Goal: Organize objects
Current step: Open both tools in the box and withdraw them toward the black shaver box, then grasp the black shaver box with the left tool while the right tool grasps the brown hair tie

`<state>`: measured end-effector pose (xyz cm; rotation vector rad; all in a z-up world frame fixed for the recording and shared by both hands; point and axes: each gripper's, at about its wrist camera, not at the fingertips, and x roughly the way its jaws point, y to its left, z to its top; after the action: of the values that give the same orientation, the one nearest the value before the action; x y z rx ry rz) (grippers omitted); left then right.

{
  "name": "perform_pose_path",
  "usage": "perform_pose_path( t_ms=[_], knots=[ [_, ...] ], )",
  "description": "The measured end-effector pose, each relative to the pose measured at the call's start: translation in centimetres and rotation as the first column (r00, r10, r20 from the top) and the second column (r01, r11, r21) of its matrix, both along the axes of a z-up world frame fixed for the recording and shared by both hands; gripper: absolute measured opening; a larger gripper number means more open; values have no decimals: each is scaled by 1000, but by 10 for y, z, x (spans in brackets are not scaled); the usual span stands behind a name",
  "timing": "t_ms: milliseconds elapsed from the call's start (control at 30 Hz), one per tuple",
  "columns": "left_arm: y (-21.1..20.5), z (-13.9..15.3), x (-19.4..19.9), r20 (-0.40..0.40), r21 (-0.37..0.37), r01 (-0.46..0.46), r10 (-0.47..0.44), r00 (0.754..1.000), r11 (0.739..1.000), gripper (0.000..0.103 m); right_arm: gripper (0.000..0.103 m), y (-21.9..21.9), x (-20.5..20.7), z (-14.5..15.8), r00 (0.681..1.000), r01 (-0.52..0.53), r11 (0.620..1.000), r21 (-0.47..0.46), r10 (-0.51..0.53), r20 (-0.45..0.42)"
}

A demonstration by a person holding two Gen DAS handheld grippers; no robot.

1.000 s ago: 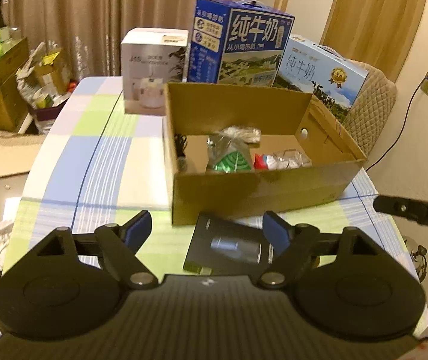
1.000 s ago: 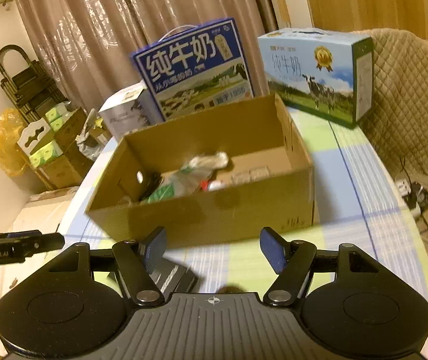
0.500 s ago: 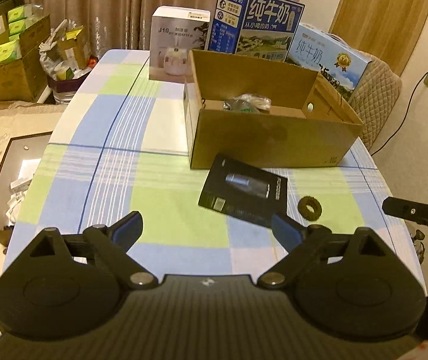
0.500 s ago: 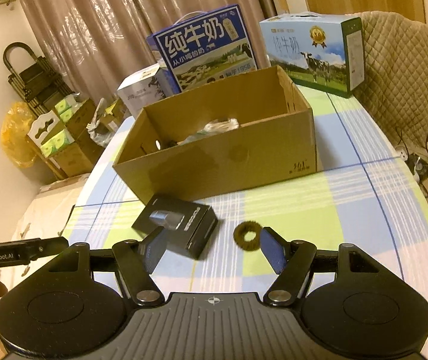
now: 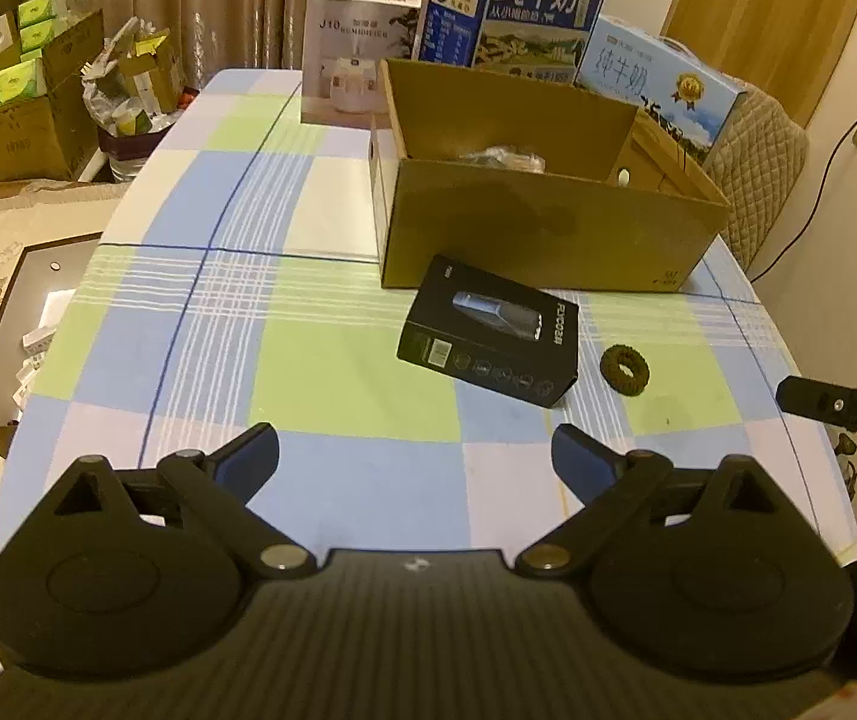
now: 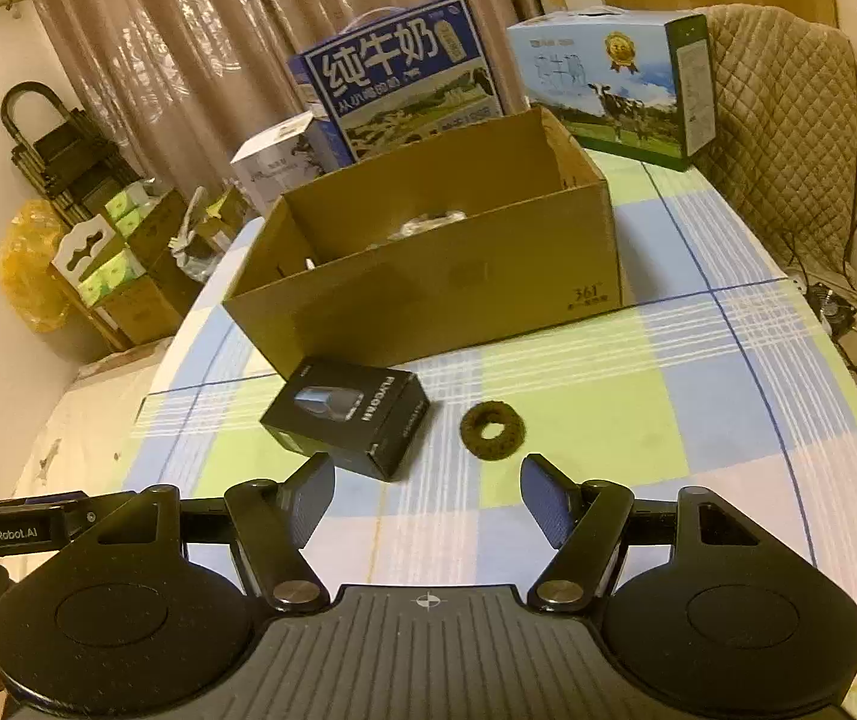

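Note:
An open cardboard box [image 5: 542,234] [image 6: 428,288] stands on the checked tablecloth with a few wrapped items inside. In front of it lie a black product box [image 5: 488,330] [image 6: 347,417] and a dark green ring-shaped hair tie [image 5: 625,369] [image 6: 491,429]. My left gripper [image 5: 415,456] is open and empty, held above the near part of the table, well short of the black box. My right gripper [image 6: 425,495] is open and empty, just short of the black box and the hair tie. Its tip shows at the right edge of the left wrist view [image 5: 836,405].
Behind the cardboard box stand a white humidifier box [image 5: 356,54], a blue milk carton case [image 5: 512,12] and a light blue milk case [image 5: 656,84]. A quilted chair [image 6: 788,138] is at the far right. Stacked cartons [image 5: 26,102] sit on the floor to the left.
Both grippers have pulled back and risen from the cardboard box. The black box and the hair tie now lie in full view in front of them. Both stay open.

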<state>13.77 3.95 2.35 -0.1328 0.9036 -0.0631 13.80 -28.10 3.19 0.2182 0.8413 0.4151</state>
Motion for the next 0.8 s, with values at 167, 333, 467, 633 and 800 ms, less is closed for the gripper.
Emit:
perform_pose_path(
  t_ms=[167,333,467,633,800],
  knots=[
    [-8,-8,9,-13,-8,8,-8,1000,1000,98,66,-6,5,-8,1000,25,1000,-3,-25,-5],
    [-19,-20,25,-36,-13,20,-21,999,1000,98,66,-12,17,-20,998,54,999,2,-54,-29],
    [-26,-31,41,-53,-16,22,-23,998,1000,98,66,-12,30,-31,997,68,998,-13,-68,-48],
    [-32,-47,64,-76,-11,17,-18,997,1000,98,65,-7,47,-44,997,41,999,-35,-44,-65],
    [-33,-58,85,-90,-6,7,-8,996,1000,98,47,5,69,-58,997,-19,997,-76,14,-77]
  ],
)
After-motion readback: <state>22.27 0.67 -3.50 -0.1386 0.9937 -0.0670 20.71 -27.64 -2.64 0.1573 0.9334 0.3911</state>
